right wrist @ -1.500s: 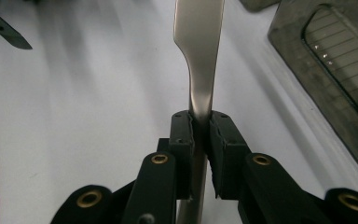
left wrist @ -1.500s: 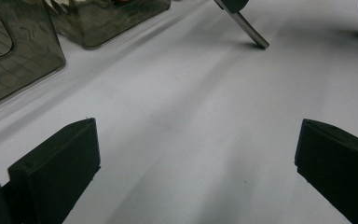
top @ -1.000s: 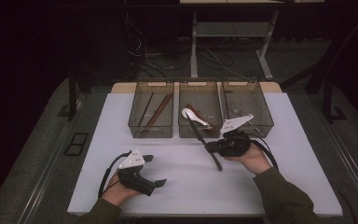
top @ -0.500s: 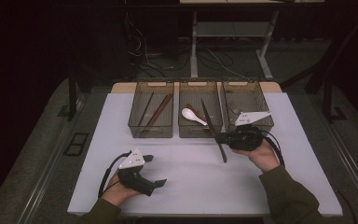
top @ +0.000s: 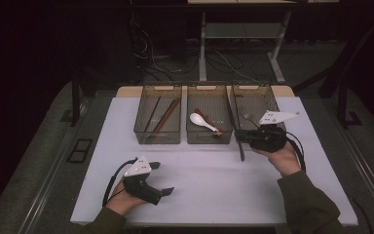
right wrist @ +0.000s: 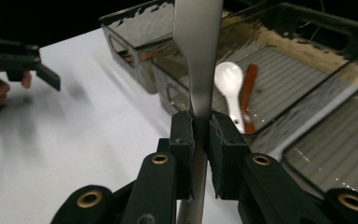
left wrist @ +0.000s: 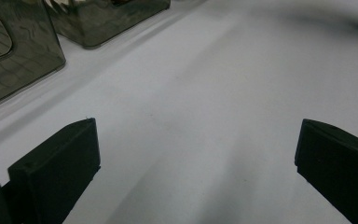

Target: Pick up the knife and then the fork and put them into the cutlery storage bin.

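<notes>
Three bins: sticks (top: 164, 117) left, white spoon (top: 203, 122) middle.
Right gripper (top: 243, 137) clamps a metal utensil (right wrist: 199, 56), now shifted rightward; left gripper (top: 161, 178) gapes wide.

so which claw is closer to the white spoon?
Right. The right claw sits just right of the white spoon, beside its bin; the left claw is at the table's near edge.

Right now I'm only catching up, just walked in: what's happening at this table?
A person is sorting cutlery into three bins. The right tool is shut on a metal knife, held across the front edge between the middle bin and the right bin. A white spoon lies in the middle bin. The left tool rests open on the table, holding nothing.
</notes>
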{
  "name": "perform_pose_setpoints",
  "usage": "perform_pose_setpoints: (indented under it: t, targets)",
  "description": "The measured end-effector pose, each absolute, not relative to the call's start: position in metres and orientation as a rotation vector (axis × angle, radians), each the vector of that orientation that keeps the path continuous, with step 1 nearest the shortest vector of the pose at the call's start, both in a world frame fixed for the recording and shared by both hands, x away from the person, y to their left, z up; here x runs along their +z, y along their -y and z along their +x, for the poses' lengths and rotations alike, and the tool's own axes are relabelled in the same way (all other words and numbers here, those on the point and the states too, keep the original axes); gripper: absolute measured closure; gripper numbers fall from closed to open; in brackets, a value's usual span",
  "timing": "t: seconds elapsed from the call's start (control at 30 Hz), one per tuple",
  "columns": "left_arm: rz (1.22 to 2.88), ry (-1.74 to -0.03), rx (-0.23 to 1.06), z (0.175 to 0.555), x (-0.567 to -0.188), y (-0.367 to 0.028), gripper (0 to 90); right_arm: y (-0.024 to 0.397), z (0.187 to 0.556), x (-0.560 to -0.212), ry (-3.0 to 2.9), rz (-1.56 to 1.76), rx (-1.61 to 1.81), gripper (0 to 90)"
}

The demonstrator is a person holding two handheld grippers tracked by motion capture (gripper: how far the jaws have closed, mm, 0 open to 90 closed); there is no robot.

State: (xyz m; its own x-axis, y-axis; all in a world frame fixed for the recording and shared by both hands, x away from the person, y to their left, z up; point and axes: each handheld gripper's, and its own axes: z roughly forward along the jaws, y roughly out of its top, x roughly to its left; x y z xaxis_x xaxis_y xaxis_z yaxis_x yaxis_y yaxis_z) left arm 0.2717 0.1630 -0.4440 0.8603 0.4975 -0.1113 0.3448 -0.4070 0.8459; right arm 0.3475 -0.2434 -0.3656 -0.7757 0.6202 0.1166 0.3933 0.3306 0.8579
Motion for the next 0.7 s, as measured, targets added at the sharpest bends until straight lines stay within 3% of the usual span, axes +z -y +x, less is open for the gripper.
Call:
perform_pose_setpoints:
  t: [0.7]
  targets:
    - [2.035, -0.622, 0.193, 0.273, -0.445, -0.163, 0.0, 0.291, 0.37, -0.331, -2.159, 0.99, 1.393, 79.9]
